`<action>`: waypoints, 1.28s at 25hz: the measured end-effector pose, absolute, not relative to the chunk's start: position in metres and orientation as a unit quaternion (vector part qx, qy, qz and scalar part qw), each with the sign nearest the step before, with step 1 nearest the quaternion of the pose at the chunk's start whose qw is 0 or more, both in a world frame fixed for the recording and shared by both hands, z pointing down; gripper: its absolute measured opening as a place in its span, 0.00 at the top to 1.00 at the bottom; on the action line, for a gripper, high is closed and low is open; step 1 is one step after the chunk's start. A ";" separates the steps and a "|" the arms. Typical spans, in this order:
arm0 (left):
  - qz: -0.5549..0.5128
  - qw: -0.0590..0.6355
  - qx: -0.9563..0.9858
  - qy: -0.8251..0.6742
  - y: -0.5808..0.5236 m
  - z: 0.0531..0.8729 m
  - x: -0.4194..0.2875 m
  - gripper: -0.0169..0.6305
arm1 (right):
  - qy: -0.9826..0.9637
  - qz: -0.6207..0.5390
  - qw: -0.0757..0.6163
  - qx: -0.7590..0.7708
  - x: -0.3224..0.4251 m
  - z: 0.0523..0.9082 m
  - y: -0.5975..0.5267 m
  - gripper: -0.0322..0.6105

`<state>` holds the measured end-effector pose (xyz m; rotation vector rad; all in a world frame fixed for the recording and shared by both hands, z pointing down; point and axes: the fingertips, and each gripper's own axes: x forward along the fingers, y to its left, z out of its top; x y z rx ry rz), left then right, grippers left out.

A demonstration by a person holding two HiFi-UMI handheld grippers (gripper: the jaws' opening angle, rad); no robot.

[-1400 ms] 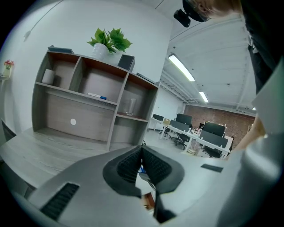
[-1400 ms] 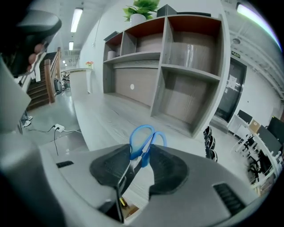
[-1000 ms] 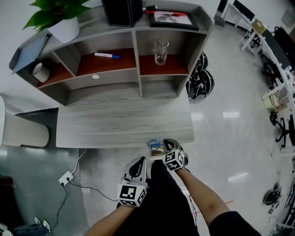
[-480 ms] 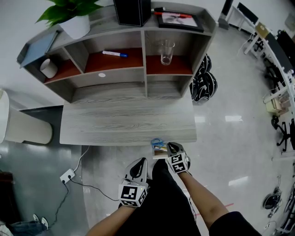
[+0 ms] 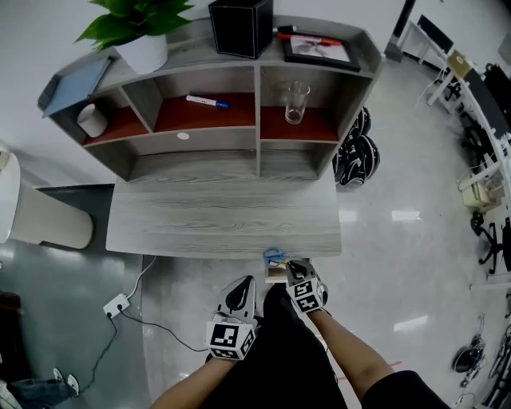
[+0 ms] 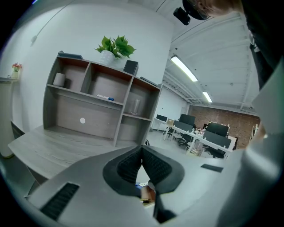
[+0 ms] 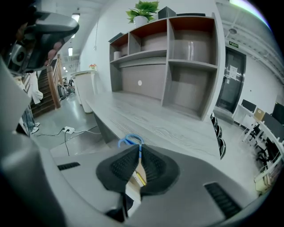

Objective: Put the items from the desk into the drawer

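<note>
The drawer (image 5: 277, 275) stands a little way out under the front edge of the grey desk (image 5: 223, 216). Blue-handled scissors (image 5: 273, 256) and small items lie in it. My right gripper (image 5: 294, 270) is shut, its tips at the drawer's front right; the frames do not show whether they touch it. In the right gripper view the scissors' handles (image 7: 128, 141) show just past the closed right gripper (image 7: 139, 153), with the drawer's wood (image 7: 134, 176) below. My left gripper (image 5: 239, 294) hangs shut and empty to the left, short of the drawer. In its own view the left gripper (image 6: 142, 150) has its pads meeting.
A shelf unit (image 5: 255, 140) at the back of the desk holds a marker (image 5: 207, 101), a glass (image 5: 296, 101) and a mug (image 5: 92, 120). On top stand a plant (image 5: 140, 32), a black box (image 5: 239, 24) and a framed picture (image 5: 319, 48). A power strip (image 5: 114, 306) lies on the floor.
The right gripper has drawn back a little from the desk edge to the drawer's front. The left gripper has stayed where it was. The head view has shifted slightly.
</note>
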<state>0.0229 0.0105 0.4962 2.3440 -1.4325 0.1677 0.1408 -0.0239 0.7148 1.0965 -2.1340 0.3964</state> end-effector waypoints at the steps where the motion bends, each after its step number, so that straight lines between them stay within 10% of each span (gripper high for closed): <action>1: 0.060 0.194 0.836 -0.510 0.010 0.497 0.024 0.95 | -0.824 0.152 0.348 0.420 0.139 0.715 -0.024 0.92; 14: 0.057 0.203 0.833 -0.512 -0.010 0.499 0.023 0.95 | -0.831 0.140 0.378 0.383 0.125 0.721 -0.032 0.90; 32: 0.055 0.218 0.814 -0.536 -0.034 0.507 0.014 0.95 | -0.829 -0.041 0.531 0.171 0.097 0.773 -0.026 0.55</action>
